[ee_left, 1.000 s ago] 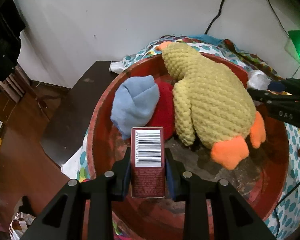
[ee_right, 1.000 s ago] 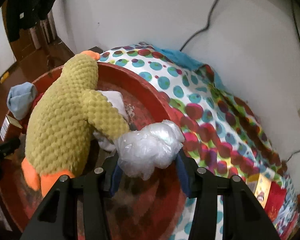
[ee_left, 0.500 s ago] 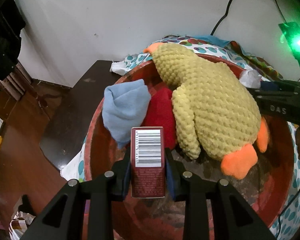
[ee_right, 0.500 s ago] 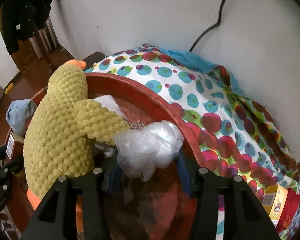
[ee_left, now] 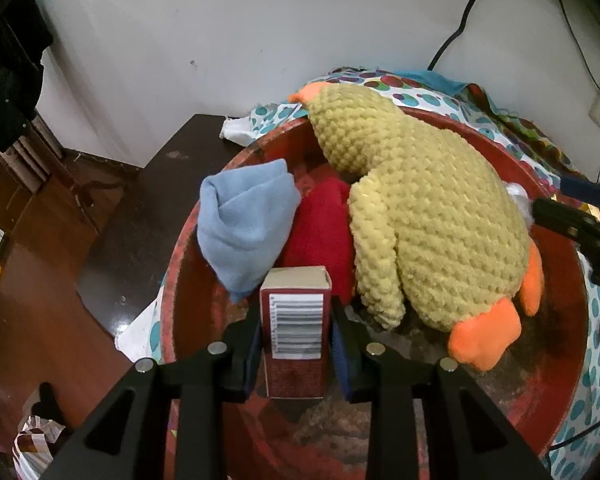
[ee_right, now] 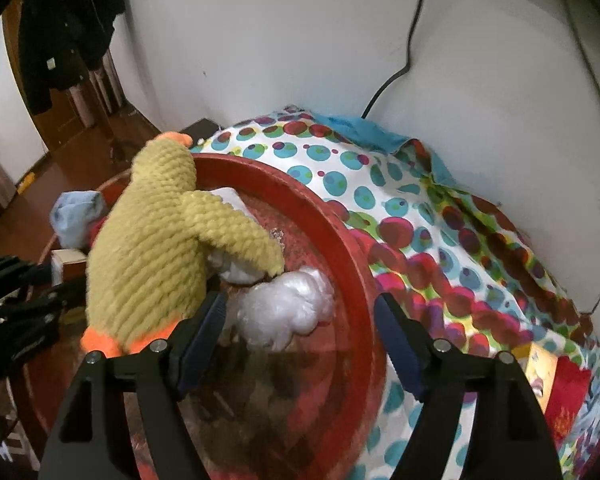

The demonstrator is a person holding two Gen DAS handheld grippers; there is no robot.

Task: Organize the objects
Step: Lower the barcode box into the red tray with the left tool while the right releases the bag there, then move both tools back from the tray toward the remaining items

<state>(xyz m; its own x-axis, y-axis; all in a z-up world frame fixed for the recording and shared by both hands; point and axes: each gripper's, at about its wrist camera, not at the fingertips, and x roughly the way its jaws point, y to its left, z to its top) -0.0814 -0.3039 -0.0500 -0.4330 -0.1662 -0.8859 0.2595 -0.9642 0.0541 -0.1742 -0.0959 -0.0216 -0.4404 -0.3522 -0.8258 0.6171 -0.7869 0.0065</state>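
Note:
A red basin (ee_left: 180, 248) (ee_right: 340, 232) holds a yellow plush duck (ee_left: 432, 216) (ee_right: 152, 248), a blue cloth (ee_left: 244, 220) and a red cloth (ee_left: 320, 224). My left gripper (ee_left: 296, 320) is shut on a small dark red box with a barcode (ee_left: 294, 344), held upright over the basin's near side. My right gripper (ee_right: 301, 300) hovers over the basin's right side, its jaws opening. A crumpled clear plastic bag (ee_right: 284, 316) lies on the basin floor between the fingers, with neither pad touching it. It rests against the duck's wing.
The basin stands on a polka-dot cloth (ee_right: 420, 216) beside a dark table (ee_left: 140, 208) and a wooden floor. Colourful packets (ee_right: 556, 384) lie on the cloth at the lower right. A black cable (ee_right: 412, 40) runs down the white wall. Dark clothes (ee_right: 68, 28) hang at the left.
The right jaws have spread wide and let go of the plastic bag, which now lies in the basin. The left gripper keeps its hold on the box.

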